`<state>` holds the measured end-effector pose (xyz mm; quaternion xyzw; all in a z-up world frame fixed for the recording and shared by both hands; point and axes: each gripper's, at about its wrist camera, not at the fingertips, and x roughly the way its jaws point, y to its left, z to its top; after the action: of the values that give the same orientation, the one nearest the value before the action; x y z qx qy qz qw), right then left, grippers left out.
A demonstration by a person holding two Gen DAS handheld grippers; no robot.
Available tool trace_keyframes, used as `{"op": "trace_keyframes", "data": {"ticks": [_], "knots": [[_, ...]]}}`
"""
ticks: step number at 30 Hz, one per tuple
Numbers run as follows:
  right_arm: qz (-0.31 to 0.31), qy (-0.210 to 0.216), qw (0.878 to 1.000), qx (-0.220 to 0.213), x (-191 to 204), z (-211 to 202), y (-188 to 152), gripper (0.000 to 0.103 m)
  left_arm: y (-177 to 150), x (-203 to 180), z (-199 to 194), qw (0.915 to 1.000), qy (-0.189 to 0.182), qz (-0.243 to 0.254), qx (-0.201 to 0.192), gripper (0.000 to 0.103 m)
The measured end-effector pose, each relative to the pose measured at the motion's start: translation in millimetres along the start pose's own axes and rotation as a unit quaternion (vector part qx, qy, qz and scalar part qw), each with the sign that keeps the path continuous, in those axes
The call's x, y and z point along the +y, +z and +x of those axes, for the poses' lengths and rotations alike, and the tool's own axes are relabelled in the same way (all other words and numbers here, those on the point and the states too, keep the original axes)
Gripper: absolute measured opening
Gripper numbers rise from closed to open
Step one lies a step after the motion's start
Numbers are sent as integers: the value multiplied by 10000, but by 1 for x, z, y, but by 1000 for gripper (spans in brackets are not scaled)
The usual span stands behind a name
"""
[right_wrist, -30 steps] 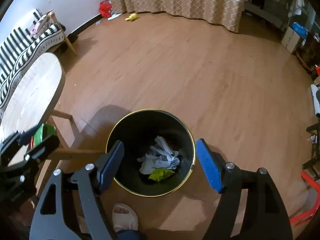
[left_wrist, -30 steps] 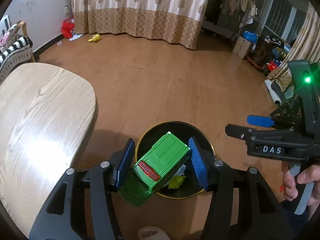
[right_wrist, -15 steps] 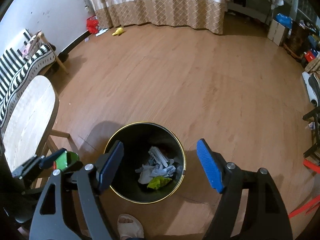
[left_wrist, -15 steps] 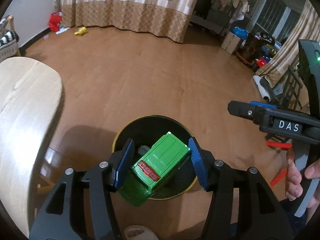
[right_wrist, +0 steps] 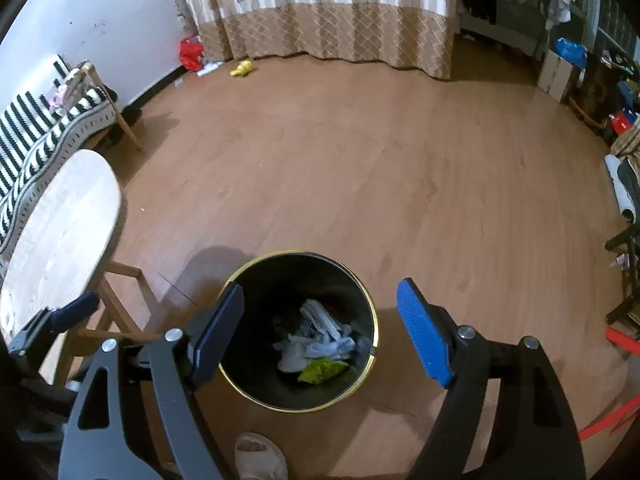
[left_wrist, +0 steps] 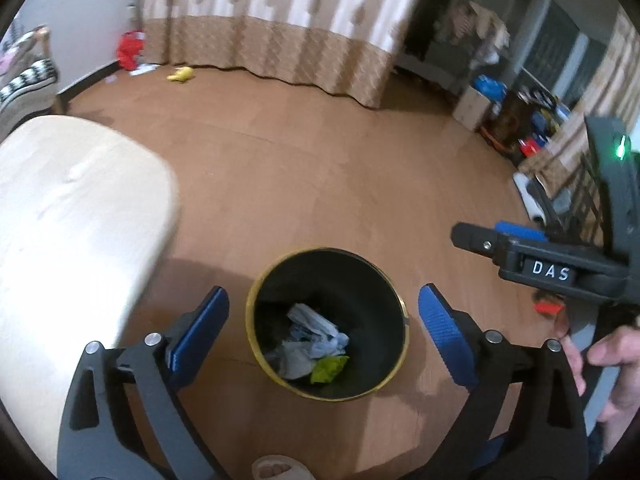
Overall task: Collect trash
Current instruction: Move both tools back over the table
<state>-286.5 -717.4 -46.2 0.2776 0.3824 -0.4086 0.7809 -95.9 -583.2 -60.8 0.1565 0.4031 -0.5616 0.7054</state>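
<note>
Ribbed blue fingers (left_wrist: 444,336) of the left gripper (left_wrist: 324,332) have just been opening and stand wide apart, nothing between them, above the round black bin (left_wrist: 384,280) with its gold rim. Crumpled grey paper (left_wrist: 316,336) and a yellow-green scrap (left_wrist: 328,368) lie inside. The right gripper (right_wrist: 320,328) likewise gapes empty over the bin on smooth wood-plank floor (right_wrist: 360,160).

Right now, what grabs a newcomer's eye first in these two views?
The black gold-rimmed bin on the wooden floor, holding crumpled paper and a yellow-green scrap. Both the left gripper and right gripper hang open and empty over it, blue pads apart.
</note>
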Motion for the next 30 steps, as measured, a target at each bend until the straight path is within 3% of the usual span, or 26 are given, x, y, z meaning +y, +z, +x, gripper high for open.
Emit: {"op": "trace_keyframes", "data": {"ticks": [4, 7, 13, 16, 19, 22, 25, 30], "knots": [[-127, 321, 9993, -117, 29, -9, 4, 77, -2, 40, -50, 9982, 415, -303, -297, 95], [-469, 638, 9967, -152, 70, -15, 3, 78, -7, 77, -96, 9920, 915, -598, -629, 96], [-1370, 1194, 9833, -133, 176, -22, -11, 79, -48, 163, -189, 9661, 1909, -1434, -981, 96], [-1765, 1566, 9717, -84, 235, -28, -25, 79, -82, 210, -234, 9438, 2446, -1968, -1037, 96], [-2174, 1889, 9576, -1, 298, -35, -44, 79, -123, 261, -280, 9132, 2814, -2728, -1116, 96], [-2580, 2164, 9415, 101, 357, -40, -69, 79, -169, 304, -323, 8730, 3301, -3385, -1199, 96], [-3000, 2365, 9240, 164, 414, -47, -101, 79, -205, 332, -345, 8422, 3649, -3812, -1108, 96], [-3569, 2571, 8976, 307, 493, -52, -149, 79, -244, 370, -357, 8107, 3843, -4313, -951, 96]]}}
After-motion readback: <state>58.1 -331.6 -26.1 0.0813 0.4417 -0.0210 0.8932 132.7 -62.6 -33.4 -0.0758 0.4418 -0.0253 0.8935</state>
